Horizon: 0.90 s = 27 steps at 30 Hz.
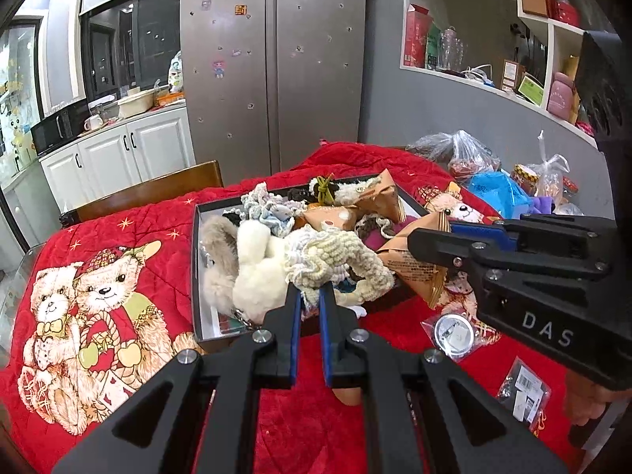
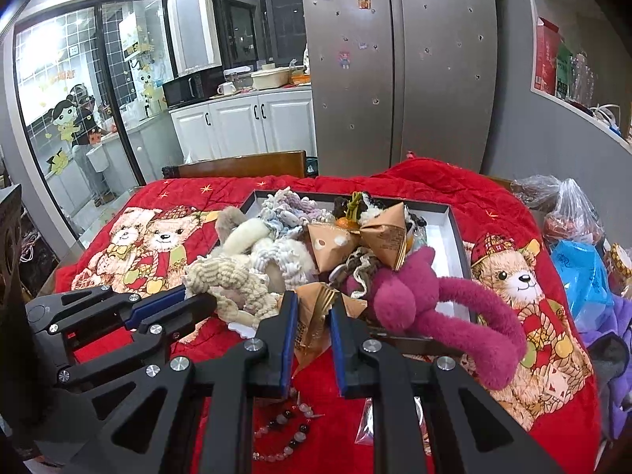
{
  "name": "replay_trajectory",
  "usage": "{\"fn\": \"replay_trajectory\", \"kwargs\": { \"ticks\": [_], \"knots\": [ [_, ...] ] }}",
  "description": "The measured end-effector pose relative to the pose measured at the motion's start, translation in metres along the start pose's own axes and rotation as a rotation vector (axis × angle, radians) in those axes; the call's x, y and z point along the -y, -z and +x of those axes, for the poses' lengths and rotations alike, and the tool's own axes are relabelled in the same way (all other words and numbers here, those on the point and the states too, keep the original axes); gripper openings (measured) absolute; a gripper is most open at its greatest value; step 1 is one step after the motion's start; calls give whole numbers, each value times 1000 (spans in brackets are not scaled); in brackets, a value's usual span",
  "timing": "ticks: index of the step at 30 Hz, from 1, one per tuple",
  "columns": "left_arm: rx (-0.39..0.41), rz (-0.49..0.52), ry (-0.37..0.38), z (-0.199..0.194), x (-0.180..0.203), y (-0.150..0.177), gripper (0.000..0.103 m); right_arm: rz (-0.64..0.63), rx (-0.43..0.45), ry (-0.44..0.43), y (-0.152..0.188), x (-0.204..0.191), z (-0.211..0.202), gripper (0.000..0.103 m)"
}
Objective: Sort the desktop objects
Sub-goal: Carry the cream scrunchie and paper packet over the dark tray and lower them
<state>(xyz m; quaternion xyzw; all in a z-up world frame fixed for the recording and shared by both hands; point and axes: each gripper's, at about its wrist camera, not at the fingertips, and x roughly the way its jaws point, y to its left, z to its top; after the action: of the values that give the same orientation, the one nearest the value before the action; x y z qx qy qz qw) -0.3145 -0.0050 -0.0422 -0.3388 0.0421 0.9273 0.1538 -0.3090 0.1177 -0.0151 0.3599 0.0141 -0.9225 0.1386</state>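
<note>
Cream knitted toy (image 1: 335,252) pinched by left gripper (image 1: 310,296), gold packet (image 2: 312,316) by right gripper (image 2: 312,308); either could snag neighbours in the box (image 2: 454,229).

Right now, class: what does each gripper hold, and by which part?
Left gripper: cream knitted toy, pinched at its near lower edge. Right gripper: gold paper packet, pinched at its near end.

The right gripper (image 2: 314,308) pinches a gold packet (image 2: 312,324) at the near edge of the tray (image 2: 454,229), which is heaped with plush toys. A magenta plush (image 2: 414,296) hangs over that edge. The left gripper (image 2: 197,300) grips a beige knit toy (image 2: 225,276). A bead bracelet (image 2: 284,430) lies on the red blanket (image 2: 454,185).
</note>
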Motion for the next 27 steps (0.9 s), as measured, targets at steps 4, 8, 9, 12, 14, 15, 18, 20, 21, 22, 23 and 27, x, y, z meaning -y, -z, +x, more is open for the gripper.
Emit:
{"fn": "replay_trajectory", "kwargs": {
  "ticks": [4, 8, 9, 12, 14, 15, 18, 20, 21, 22, 23, 27],
  "knots": [
    [6, -6, -4, 2, -1, -7, 9, -9, 9, 5, -7, 0, 1, 16],
    [13, -20, -5, 7, -4, -17, 9, -16, 21, 11, -17, -1, 3, 16],
    [11, -21, -1, 9, -5, -20, 9, -16, 25, 15, -19, 0, 4, 16],
    [14, -26, -1, 17, -8, -29, 9, -14, 29, 12, -26, 2, 8, 14],
    [12, -30, 3, 25, -10, -35, 9, -18, 27, 12, -30, 4, 14, 11],
    [12, -33, 5, 29, -11, -38, 9, -18, 25, 11, -33, 5, 17, 11],
    [9, -35, 4, 42, -14, -45, 9, -22, 22, 20, -39, 7, 27, 11],
    [4, -42, 11, 51, -16, -48, 9, -26, 18, 21, -44, 8, 35, 11],
    [3, -46, 13, 55, -18, -50, 9, -29, 13, 20, -46, 9, 39, 11],
    [2, -47, 16, 58, -19, -51, 9, -29, 10, 19, -48, 10, 45, 11],
    [2, -50, 18, 61, -20, -52, 9, -30, 8, 20, -50, 11, 48, 11],
    [-2, -47, 15, 71, -25, -54, 9, -25, -1, 15, -54, 16, 61, 11]
  ]
}}
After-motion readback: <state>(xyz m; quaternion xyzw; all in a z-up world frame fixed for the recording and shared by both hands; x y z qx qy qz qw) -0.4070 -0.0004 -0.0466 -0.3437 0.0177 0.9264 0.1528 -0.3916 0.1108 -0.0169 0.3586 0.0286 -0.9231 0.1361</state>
